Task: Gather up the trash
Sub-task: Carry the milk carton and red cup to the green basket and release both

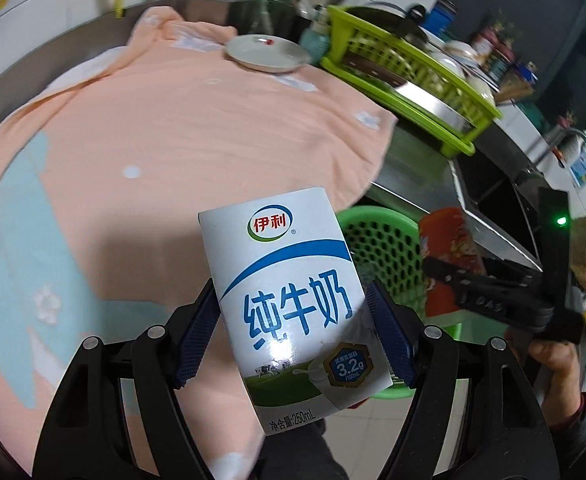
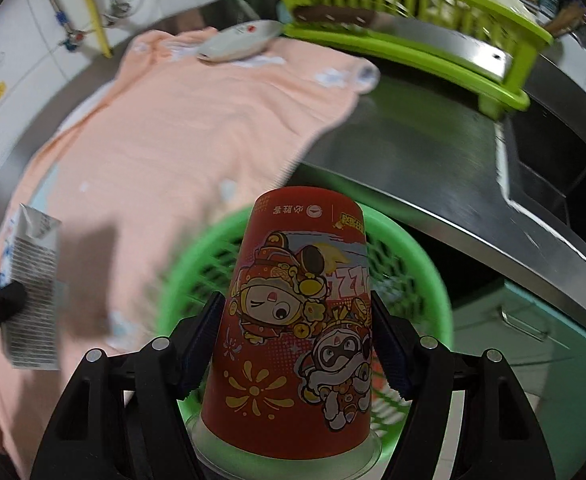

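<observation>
Left wrist view: jaws grasp the milk carton [image 1: 289,304] between them; right jaws grasp the red cup [image 2: 293,320].

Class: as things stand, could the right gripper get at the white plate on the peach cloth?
Probably not: the right gripper is shut on the red cup over the green basket. The plate lies unobstructed, but far across the cloth.

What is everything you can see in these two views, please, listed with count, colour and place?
milk carton: one, white and blue, gripped in left tool
paper cup: one, red, upside down, gripped in right tool
waste basket: one, green, below the counter edge
towel: one, peach, spread over the counter
plate: one, white, on the towel
dish rack: one, lime green, beside the sink
left tool: one, black
right tool: one, black
</observation>
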Available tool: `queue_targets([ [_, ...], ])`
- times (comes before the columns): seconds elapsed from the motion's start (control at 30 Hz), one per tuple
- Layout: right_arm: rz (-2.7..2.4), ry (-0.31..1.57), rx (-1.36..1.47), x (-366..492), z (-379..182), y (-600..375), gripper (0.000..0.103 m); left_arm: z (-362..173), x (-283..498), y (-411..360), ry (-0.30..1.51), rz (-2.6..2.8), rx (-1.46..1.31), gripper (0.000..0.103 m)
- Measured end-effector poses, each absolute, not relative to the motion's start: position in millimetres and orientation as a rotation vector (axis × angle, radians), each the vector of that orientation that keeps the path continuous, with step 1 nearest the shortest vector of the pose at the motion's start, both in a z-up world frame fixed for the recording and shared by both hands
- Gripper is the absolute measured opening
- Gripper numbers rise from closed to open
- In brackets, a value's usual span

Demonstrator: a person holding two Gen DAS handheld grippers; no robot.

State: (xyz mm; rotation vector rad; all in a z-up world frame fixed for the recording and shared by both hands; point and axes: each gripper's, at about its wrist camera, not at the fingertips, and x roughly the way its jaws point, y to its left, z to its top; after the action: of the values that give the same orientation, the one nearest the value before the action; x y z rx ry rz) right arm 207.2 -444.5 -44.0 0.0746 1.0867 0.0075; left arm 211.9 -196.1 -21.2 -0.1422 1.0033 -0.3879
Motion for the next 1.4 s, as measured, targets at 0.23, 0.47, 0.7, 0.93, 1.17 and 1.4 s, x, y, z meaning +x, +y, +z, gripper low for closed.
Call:
queue_targets([
  [0.23,-0.033,1.103,0.079,202.8,-62.9,-469.1,0.068,-32.2,209.9,-235.2,1.035,-0.439,-0.11,0.072],
  [0.47,-0.043,1.088,0.095,195.5,-60.2,-481.5,0.071,-39.6,210.7,-260.5,1.05,-0.469,-0.101,0.073],
  [0.7,-0.04,1.056,0.125,181.4,-52.5,-491.1,0.073,-53.6,213.7,-280.8,1.083,-0.497,-0.085,0.073],
  [0.93,-0.035,1.038,0.124,171.4,-45.6,-496.1,0.074,-61.3,217.3,-297.4,1.1,-0.517,-0.07,0.074],
  [1.17,-0.035,1.028,0.124,164.9,-43.6,-498.2,0.075,-67.5,220.0,-309.6,1.113,-0.528,-0.049,0.074],
  [1.4,-0.037,1.025,0.128,162.2,-43.2,-498.1,0.075,-68.8,220.7,-311.3,1.113,-0.531,-0.051,0.08],
])
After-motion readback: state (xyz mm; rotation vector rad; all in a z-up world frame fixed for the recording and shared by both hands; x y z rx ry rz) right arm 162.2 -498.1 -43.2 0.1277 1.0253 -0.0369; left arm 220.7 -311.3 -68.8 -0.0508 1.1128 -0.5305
